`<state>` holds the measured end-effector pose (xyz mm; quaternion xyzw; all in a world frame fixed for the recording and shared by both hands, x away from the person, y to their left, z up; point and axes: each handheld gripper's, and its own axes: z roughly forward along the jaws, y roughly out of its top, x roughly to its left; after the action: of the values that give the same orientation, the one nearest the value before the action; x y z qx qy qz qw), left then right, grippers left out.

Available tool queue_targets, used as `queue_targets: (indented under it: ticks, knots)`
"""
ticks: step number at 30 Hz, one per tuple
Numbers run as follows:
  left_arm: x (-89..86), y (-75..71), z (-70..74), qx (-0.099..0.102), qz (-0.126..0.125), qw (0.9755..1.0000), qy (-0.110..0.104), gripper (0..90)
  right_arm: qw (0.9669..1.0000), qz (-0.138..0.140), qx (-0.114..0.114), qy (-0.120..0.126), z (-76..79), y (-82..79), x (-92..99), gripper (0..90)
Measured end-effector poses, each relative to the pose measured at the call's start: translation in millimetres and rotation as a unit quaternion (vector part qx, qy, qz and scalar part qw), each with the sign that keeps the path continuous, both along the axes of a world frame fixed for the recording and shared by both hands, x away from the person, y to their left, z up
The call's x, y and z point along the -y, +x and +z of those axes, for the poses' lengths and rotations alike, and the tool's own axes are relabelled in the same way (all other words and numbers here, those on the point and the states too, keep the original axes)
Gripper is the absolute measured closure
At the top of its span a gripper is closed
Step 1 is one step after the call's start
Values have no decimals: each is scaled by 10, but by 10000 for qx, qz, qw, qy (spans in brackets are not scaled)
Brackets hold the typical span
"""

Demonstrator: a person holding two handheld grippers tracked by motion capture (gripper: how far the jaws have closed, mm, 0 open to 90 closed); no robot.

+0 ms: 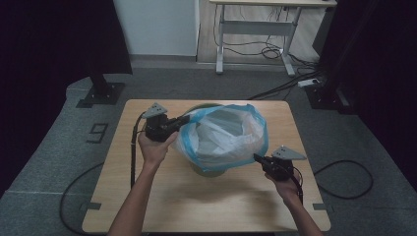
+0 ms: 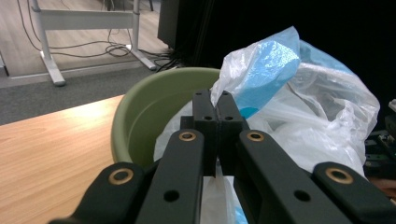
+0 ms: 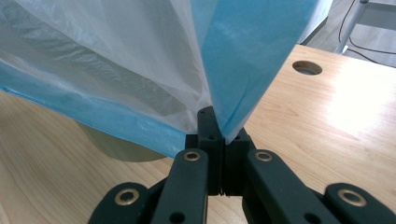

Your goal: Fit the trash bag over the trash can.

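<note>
High view: left gripper (image 1: 183,119) and right gripper (image 1: 257,158) fingers pinch tight on the plastic bag (image 1: 223,135) rim.

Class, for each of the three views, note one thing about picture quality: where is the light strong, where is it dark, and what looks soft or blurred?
High view: dark curtains frame a dim scene; the light wooden table looks soft. Left gripper view: the near black left gripper is slightly soft, with the background black behind the thin white-and-blue plastic bag. Right gripper view: bright glare whitens the tabletop at right; the bag glows translucent.

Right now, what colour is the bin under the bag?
Olive green bin, clearest in the left gripper view.
</note>
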<state>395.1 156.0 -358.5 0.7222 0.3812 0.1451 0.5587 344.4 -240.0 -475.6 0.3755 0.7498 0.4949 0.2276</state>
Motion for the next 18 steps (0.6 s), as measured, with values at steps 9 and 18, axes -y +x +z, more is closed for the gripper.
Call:
queue_targets:
  ticks: [9,18]
  knots:
    - [-150,75,-3,-121,31,9984,-550,895,10000,-22,0,59,20,2,43,884]
    - [-168,38,-3,-65,65,9988,-475,895,9998,-135,156,47,22,-17,69,719]
